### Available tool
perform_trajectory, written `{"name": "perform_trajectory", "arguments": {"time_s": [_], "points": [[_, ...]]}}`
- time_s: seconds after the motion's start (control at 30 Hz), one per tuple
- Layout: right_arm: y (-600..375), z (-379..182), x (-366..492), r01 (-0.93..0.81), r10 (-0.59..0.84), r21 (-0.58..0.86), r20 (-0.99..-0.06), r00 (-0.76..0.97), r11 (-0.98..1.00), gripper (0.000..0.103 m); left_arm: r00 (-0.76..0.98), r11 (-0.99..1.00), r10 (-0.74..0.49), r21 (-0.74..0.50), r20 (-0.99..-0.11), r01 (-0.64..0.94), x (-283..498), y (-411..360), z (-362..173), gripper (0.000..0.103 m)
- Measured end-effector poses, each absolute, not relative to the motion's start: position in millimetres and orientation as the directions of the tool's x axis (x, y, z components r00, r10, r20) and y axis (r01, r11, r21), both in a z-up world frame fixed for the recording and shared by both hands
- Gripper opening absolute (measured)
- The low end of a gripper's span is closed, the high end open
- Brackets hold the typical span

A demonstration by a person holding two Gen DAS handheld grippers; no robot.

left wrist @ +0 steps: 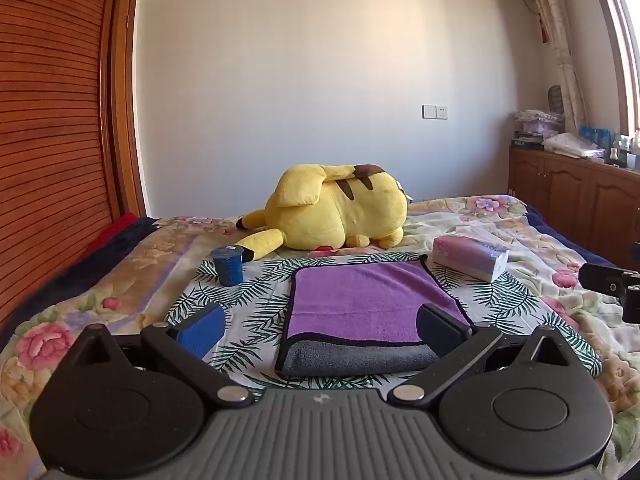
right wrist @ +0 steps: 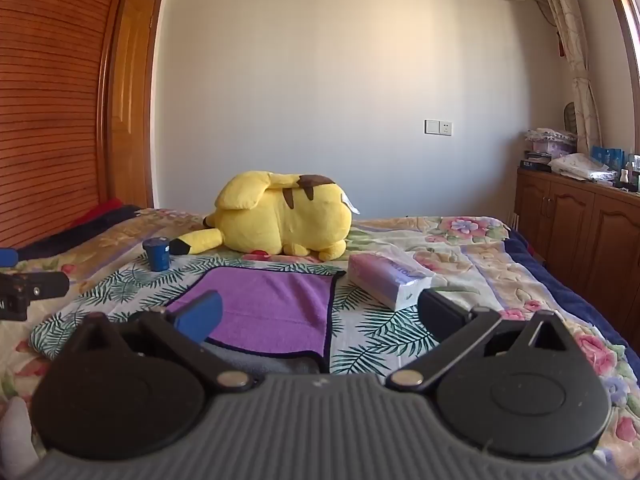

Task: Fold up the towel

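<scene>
A purple towel (left wrist: 368,300) with a grey underside and dark edging lies folded on a leaf-patterned cloth (left wrist: 256,300) on the bed. Its grey layer sticks out along the near edge. It also shows in the right wrist view (right wrist: 272,304). My left gripper (left wrist: 320,330) is open and empty, hovering just in front of the towel's near edge. My right gripper (right wrist: 320,316) is open and empty, above the towel's near right corner. Part of the right gripper shows at the right edge of the left wrist view (left wrist: 616,284).
A yellow plush toy (left wrist: 336,212) lies behind the towel. A blue cup (left wrist: 229,266) stands at the cloth's far left. A tissue pack (left wrist: 470,258) lies at the far right. A wooden wardrobe (left wrist: 52,120) is on the left, a cabinet (left wrist: 576,196) on the right.
</scene>
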State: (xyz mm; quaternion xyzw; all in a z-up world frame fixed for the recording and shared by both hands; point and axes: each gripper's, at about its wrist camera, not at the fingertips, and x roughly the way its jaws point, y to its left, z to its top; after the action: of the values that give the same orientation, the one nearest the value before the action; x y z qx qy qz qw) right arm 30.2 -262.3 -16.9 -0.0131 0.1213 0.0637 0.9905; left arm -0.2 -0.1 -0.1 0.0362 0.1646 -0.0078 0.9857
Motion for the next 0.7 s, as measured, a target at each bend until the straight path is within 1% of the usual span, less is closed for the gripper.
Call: {"name": "perform_trajectory", "arguments": {"time_s": [0.7], "points": [[-263.1,-17.8,30.3,-0.129,0.123,-0.007,-0.239,0.963,0.992,0.103,0.946,0.998,0.000,0.066,-0.325,0.023,1.0,2.6,1.9,0.087]]}}
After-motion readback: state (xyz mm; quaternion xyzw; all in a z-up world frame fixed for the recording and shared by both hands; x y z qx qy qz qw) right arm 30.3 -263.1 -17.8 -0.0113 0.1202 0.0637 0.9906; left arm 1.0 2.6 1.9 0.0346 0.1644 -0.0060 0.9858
